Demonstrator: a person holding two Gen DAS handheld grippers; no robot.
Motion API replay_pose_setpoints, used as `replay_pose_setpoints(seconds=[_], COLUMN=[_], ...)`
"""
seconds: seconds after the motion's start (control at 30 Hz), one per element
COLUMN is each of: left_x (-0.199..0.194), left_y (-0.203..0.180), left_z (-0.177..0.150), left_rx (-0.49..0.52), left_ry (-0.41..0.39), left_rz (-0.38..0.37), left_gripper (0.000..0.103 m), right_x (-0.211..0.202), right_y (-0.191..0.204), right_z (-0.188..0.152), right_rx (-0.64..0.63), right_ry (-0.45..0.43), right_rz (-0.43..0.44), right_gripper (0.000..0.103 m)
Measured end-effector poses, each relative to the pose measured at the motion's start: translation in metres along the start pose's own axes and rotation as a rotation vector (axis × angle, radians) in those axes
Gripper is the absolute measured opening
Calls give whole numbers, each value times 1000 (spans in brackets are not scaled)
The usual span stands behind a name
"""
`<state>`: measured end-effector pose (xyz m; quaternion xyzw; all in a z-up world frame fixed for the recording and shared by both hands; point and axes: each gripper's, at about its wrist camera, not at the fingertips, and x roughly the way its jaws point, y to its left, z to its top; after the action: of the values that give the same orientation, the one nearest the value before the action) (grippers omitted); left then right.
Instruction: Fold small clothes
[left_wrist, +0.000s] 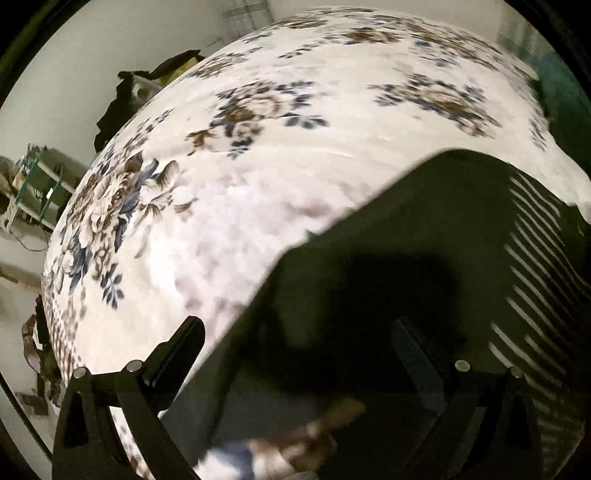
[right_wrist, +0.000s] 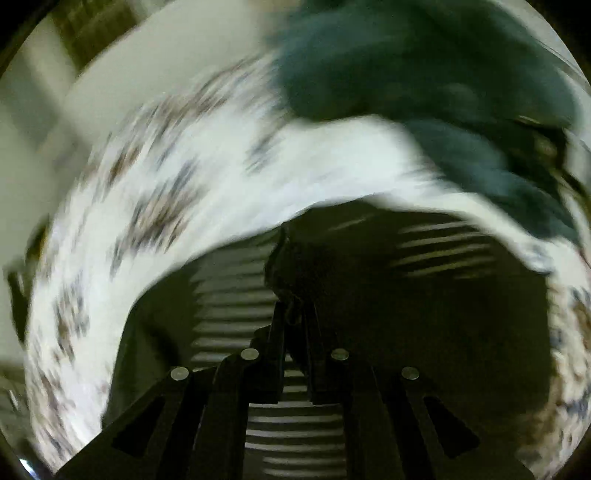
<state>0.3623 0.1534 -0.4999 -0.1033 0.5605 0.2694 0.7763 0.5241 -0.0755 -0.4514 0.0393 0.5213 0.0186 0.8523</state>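
Note:
A dark garment with white stripes lies on a white floral bedsheet. My left gripper is open; its left finger is over the sheet, its right finger over the dark cloth. In the right wrist view the same striped garment fills the lower half. My right gripper is shut on a fold of this garment and holds it lifted. The view is blurred by motion.
A heap of dark teal clothes lies on the sheet beyond the striped garment. A dark object and a shelf with clutter stand past the bed's left edge.

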Motion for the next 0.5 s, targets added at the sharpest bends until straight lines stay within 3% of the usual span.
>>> replay_pose_setpoints(seconds=[0.07, 0.17, 0.23, 0.3, 0.37, 0.43, 0.5], left_x=[10, 21, 26, 28, 25, 14, 0], left_y=[10, 16, 22, 31, 47, 72, 103], left_z=[4, 4, 1, -4, -13, -31, -61], left_rx=[-12, -6, 2, 4, -13, -63, -137], left_ry=[3, 10, 18, 34, 50, 77, 118], left_rz=[-9, -16, -23, -31, -39, -52, -53], left_gripper=[103, 103, 103, 103, 103, 103, 103], right_x=[29, 58, 73, 77, 64, 43, 17], right_y=[65, 112, 119, 113, 90, 56, 19], right_z=[-18, -39, -48, -55, -57, -61, -70], right_rx=[-101, -185, -216, -197, -135, -49, 21], right_ry=[32, 53, 97, 147, 210, 221, 211], right_rz=[-18, -41, -59, -11, 87, 136, 124], right_gripper=[8, 8, 8, 12, 32, 67, 77])
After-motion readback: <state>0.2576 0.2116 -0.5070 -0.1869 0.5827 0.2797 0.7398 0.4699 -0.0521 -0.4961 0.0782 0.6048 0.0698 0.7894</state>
